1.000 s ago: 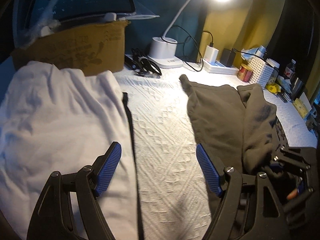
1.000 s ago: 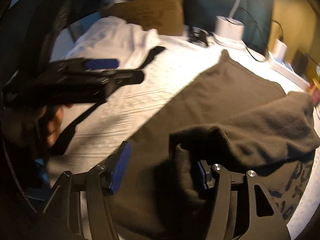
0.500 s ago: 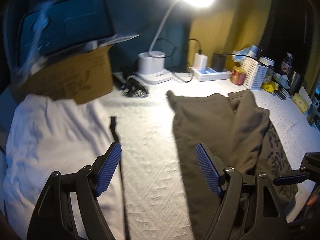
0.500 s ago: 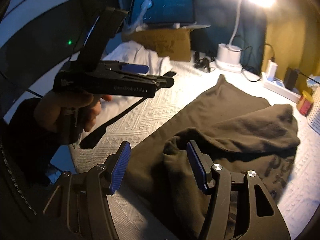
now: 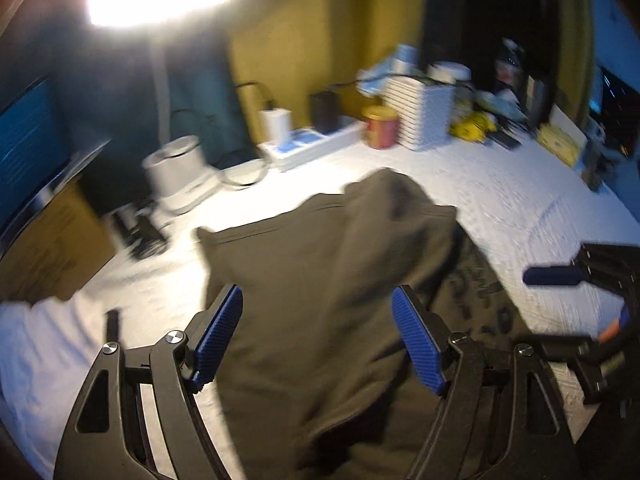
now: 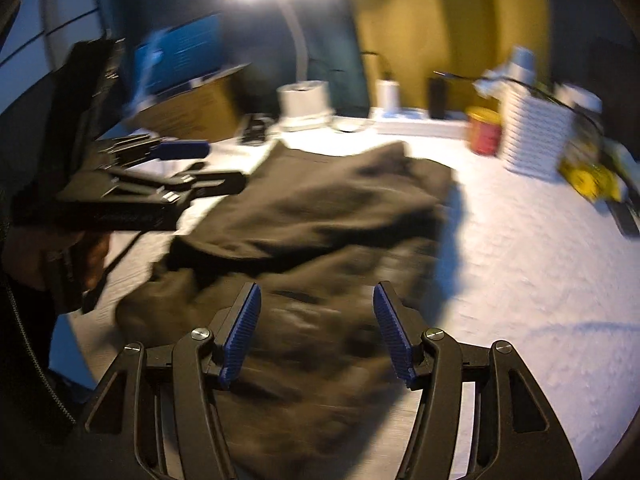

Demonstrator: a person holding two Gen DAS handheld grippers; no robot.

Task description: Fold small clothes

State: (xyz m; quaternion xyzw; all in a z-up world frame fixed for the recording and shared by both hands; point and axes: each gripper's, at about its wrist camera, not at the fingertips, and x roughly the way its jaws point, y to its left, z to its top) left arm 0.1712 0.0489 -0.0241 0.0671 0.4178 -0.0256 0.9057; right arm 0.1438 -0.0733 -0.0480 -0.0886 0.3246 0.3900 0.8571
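Note:
A dark olive garment [image 5: 320,264] lies rumpled on the white textured cloth, one flap folded over its printed front. In the left wrist view my left gripper [image 5: 318,340] hovers above it, open, with nothing pinched between its blue pads. My right gripper [image 6: 317,332] is also open, over the garment's [image 6: 312,208] near edge. Each gripper shows in the other's view: the right gripper [image 5: 560,308] at the right edge, the left gripper [image 6: 208,164] at the left, held by a hand [image 6: 92,248]. A white garment [image 5: 40,340] lies at the far left. Both views are blurred.
Along the back stand a cardboard box [image 6: 192,108], a lamp base [image 6: 304,100], a power strip [image 5: 312,144], a red can [image 6: 484,130] and a white slatted basket [image 6: 536,136]. Small clutter sits at the far right. The lit lamp glares overhead.
Both grippers have swung to the right across the table. The left one has gone from between the white and dark garments to over the dark one. The cloth no longer drapes over the right finger.

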